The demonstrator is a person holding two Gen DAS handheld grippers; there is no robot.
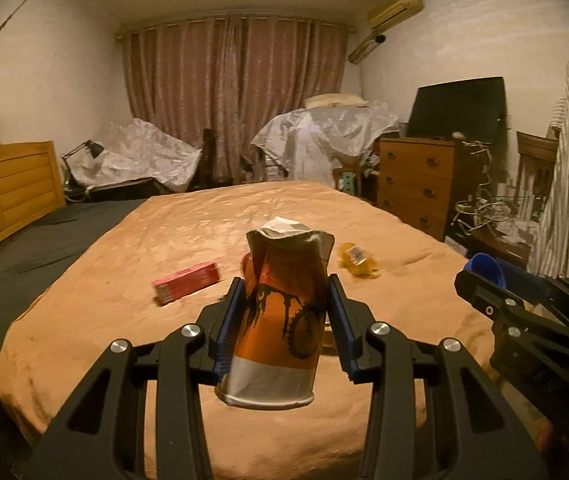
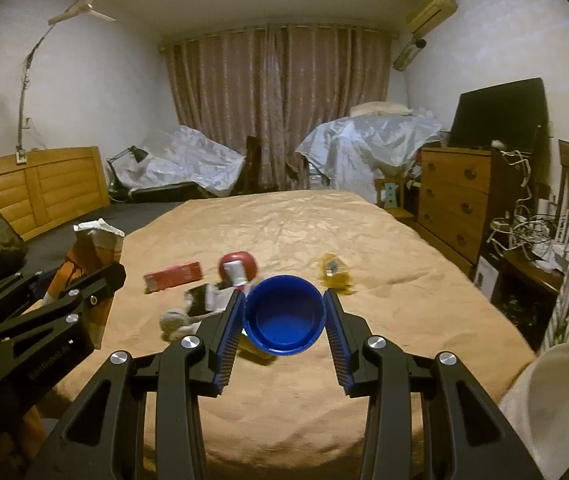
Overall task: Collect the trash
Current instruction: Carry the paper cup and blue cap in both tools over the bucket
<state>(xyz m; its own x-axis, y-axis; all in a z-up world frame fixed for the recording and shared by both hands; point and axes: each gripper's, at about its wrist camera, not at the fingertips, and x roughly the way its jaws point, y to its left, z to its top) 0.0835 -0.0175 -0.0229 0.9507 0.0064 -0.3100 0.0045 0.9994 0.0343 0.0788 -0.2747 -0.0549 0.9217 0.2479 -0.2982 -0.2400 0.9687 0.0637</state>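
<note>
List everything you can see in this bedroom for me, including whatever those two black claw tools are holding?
crushed paper cup: one, orange and white, clamped in the left claw
cap: one, blue, clamped in the right claw
flat box: one, red, lying on the bedspread
wrapper: one, yellow, on the bedspread further right
round item: one, red, on the bedspread; too blurred to name
crumpled packaging: white and black, beside the right claw
bedspread: one, tan
headboard: one, wooden, left
curtains: pinkish brown, far wall
dresser: one, brown, right
left gripper: black with blue pads
right gripper: black with blue pads
</note>
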